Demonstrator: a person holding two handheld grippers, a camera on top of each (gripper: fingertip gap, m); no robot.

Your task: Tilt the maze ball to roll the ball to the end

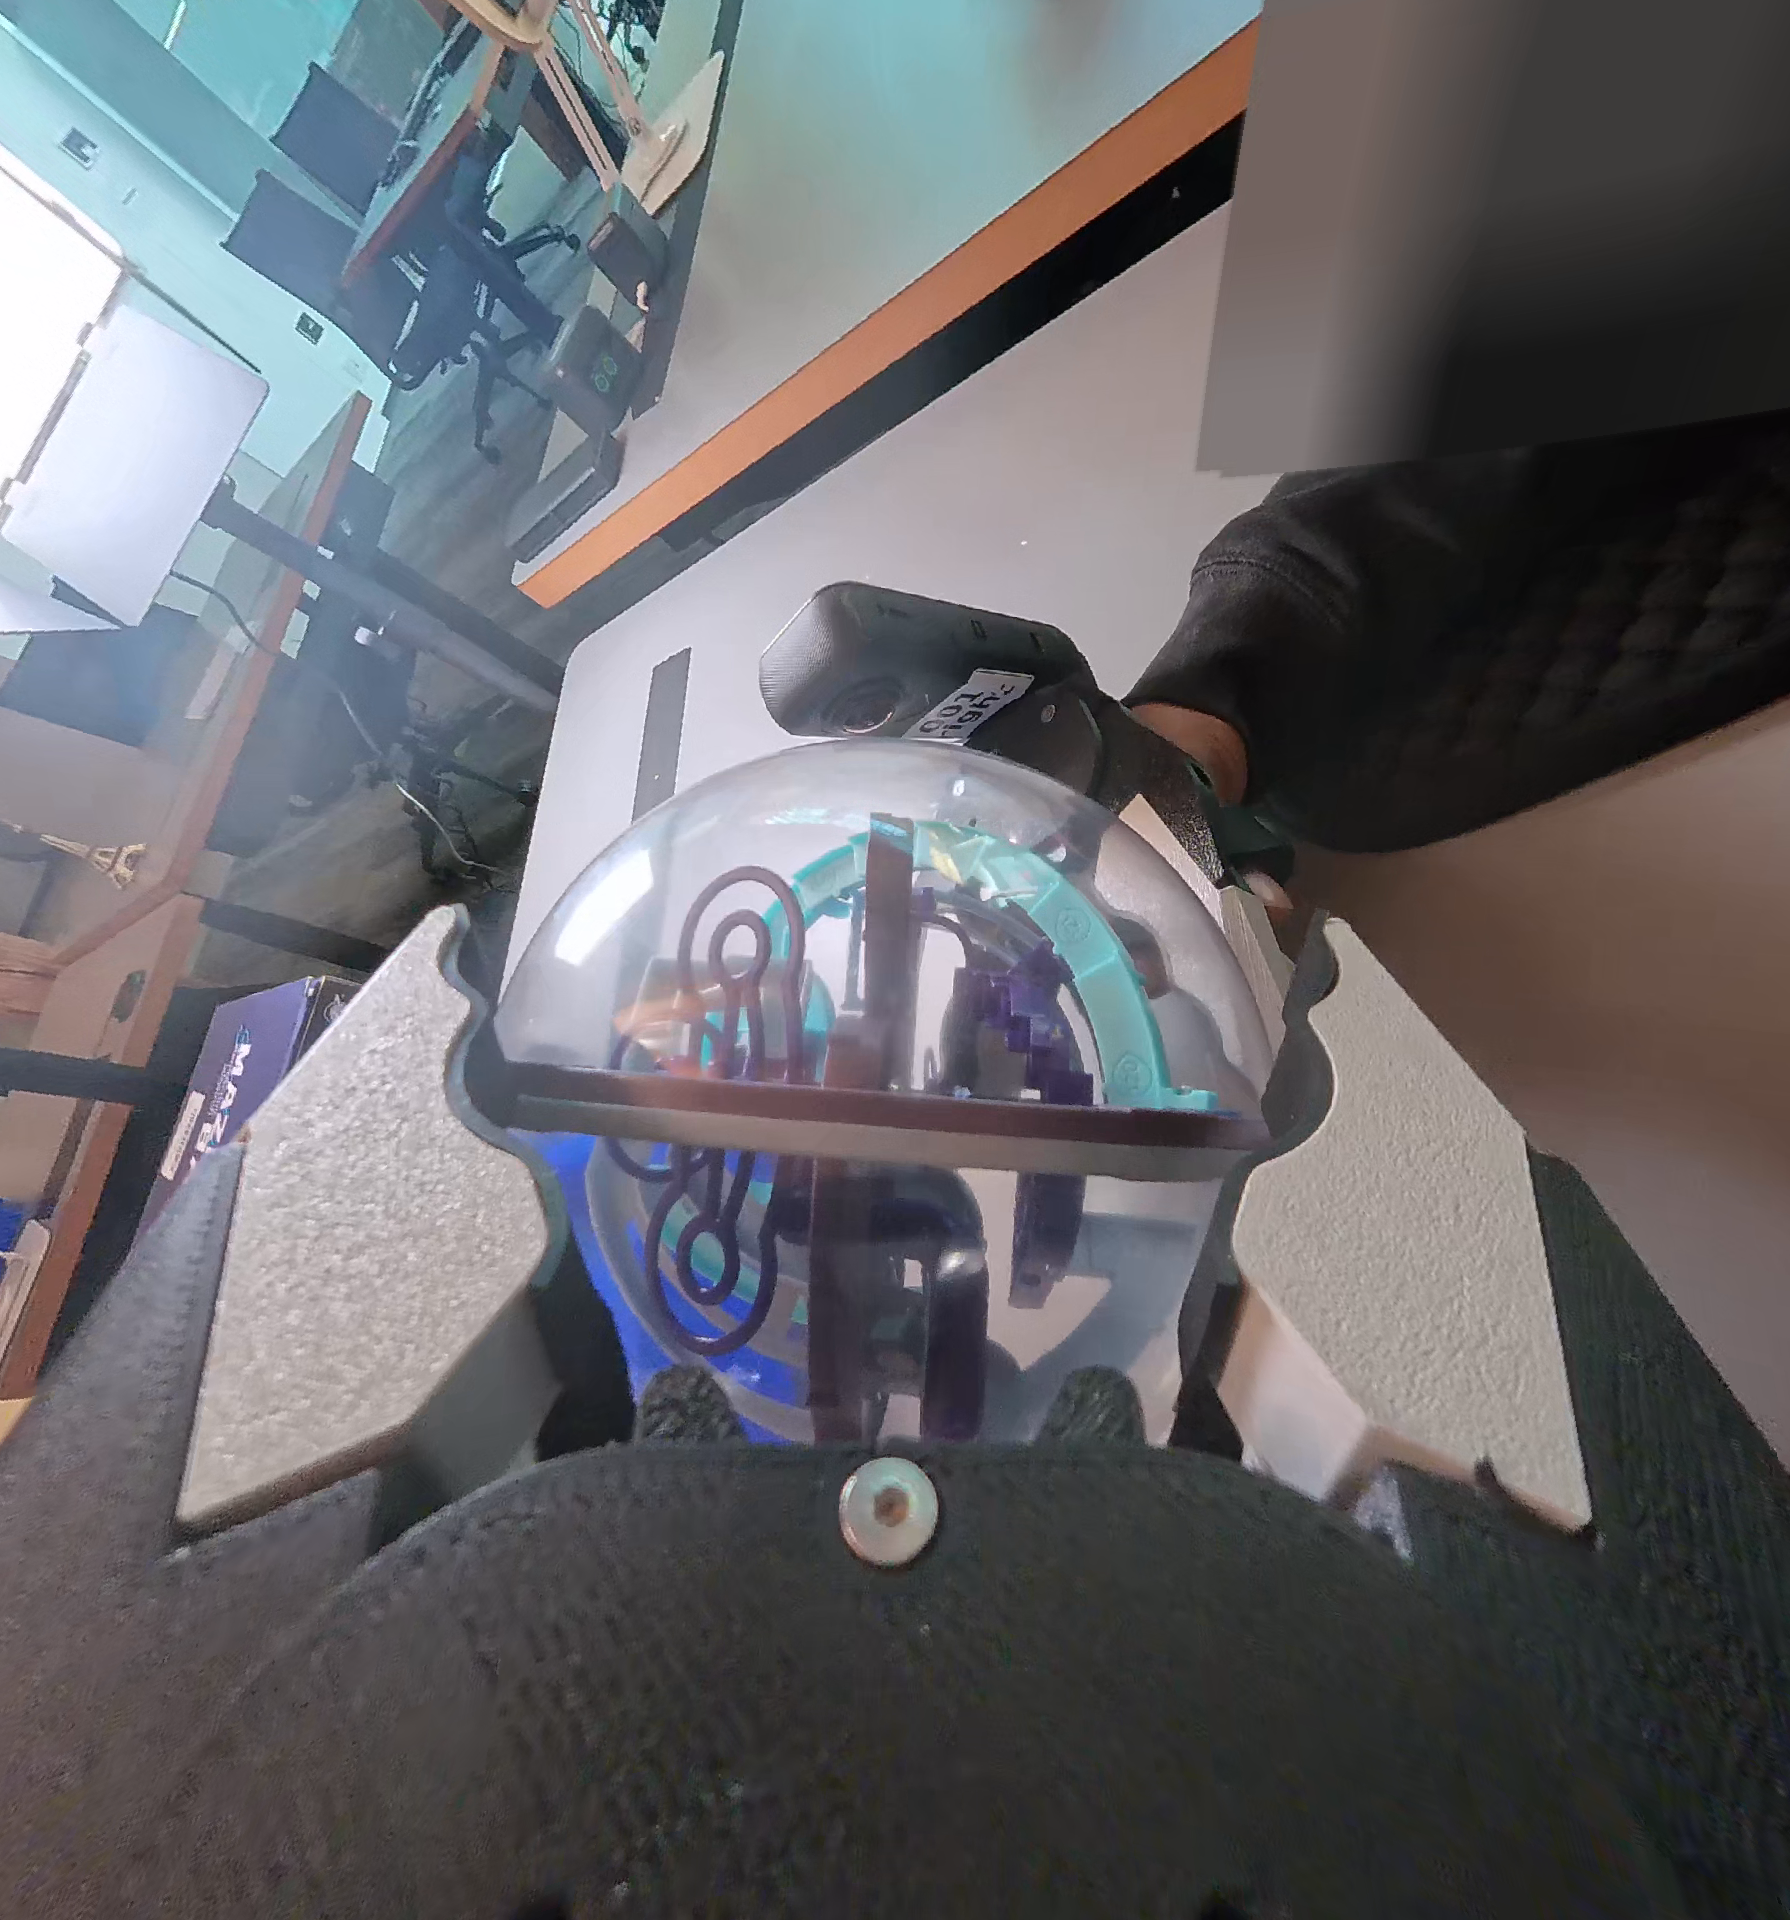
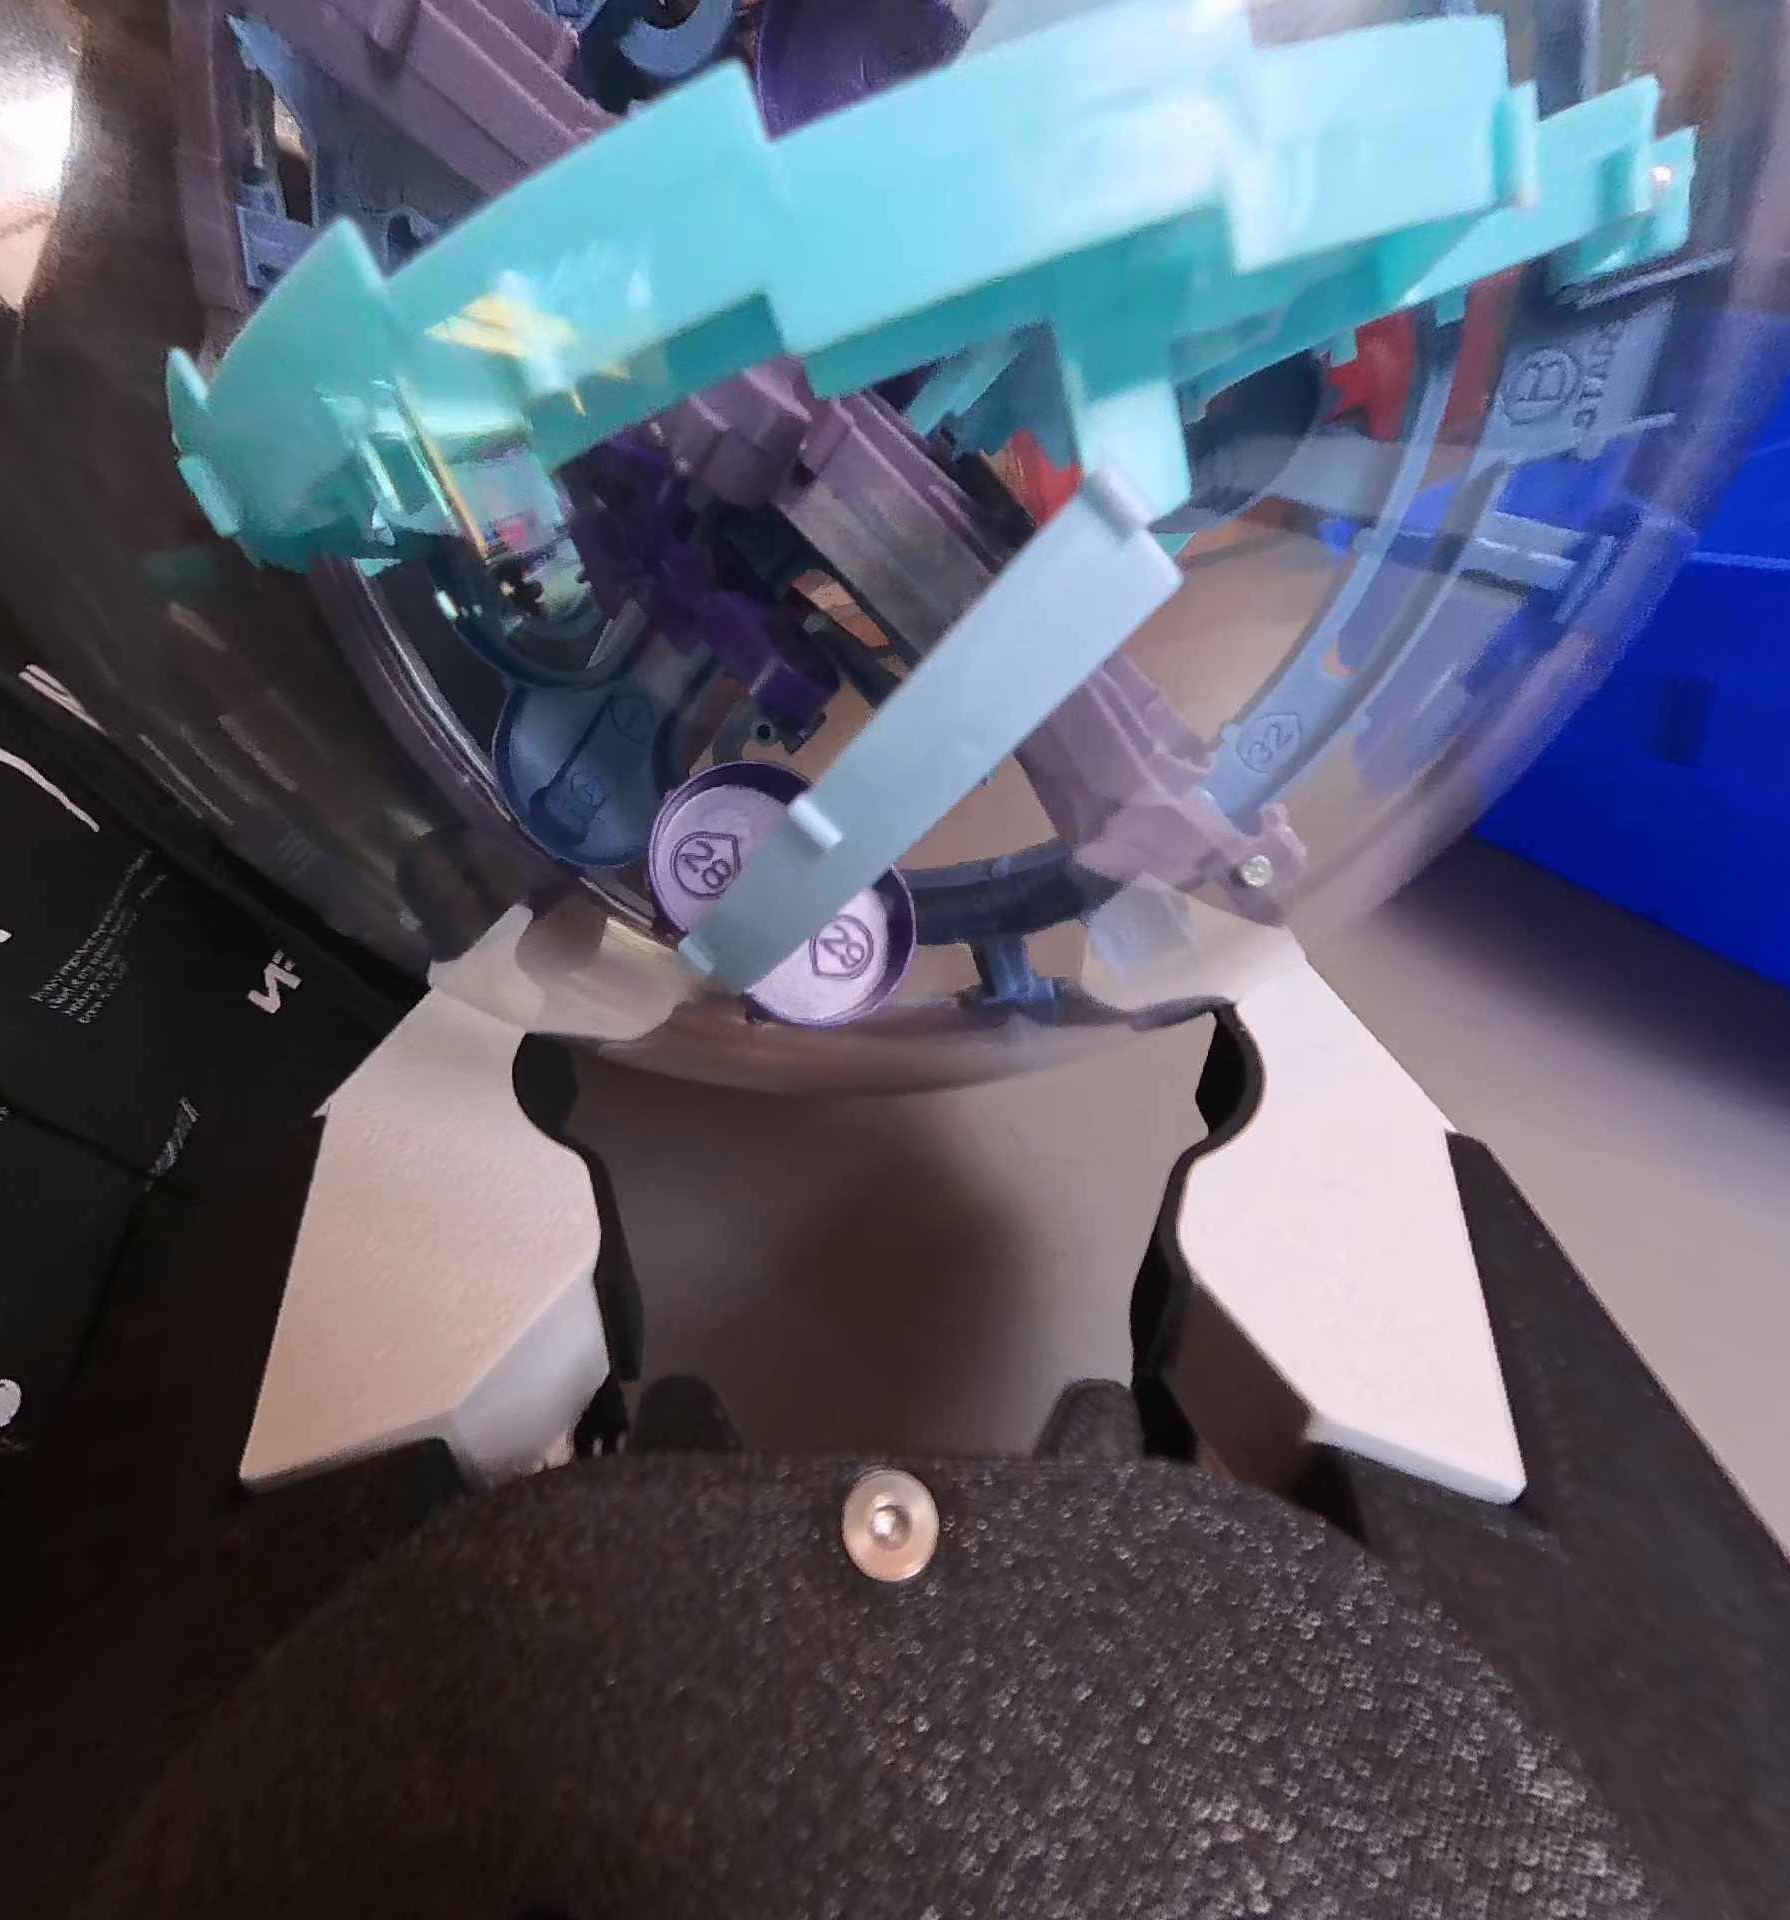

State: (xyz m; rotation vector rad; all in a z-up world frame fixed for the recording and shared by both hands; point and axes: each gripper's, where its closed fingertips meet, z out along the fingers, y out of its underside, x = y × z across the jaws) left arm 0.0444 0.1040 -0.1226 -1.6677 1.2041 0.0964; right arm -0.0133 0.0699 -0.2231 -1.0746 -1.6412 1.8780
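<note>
The maze ball (image 1: 870,935) is a clear sphere with teal, purple and lilac tracks inside. In the left wrist view it sits between my left gripper's (image 1: 880,940) two white fingers (image 1: 371,1122), with its dark equator rim seated in their notches. My left gripper is shut on it. The right gripper's camera (image 1: 901,675) and a hand in a black sleeve (image 1: 1493,644) show behind the ball. In the right wrist view the ball (image 2: 922,520) fills the top, and my right gripper (image 2: 849,1029) presses both fingertips (image 2: 1317,1039) against its curved shell. A small shiny metal piece (image 2: 1257,871) sits at a lilac track's end.
The ball is over a grey table (image 1: 1078,436) with an orange edge. A purple box (image 1: 247,1081) stands at the left. Blue bins (image 2: 1701,644) stand at the right in the right wrist view, and a black printed box (image 2: 60,935) at the left.
</note>
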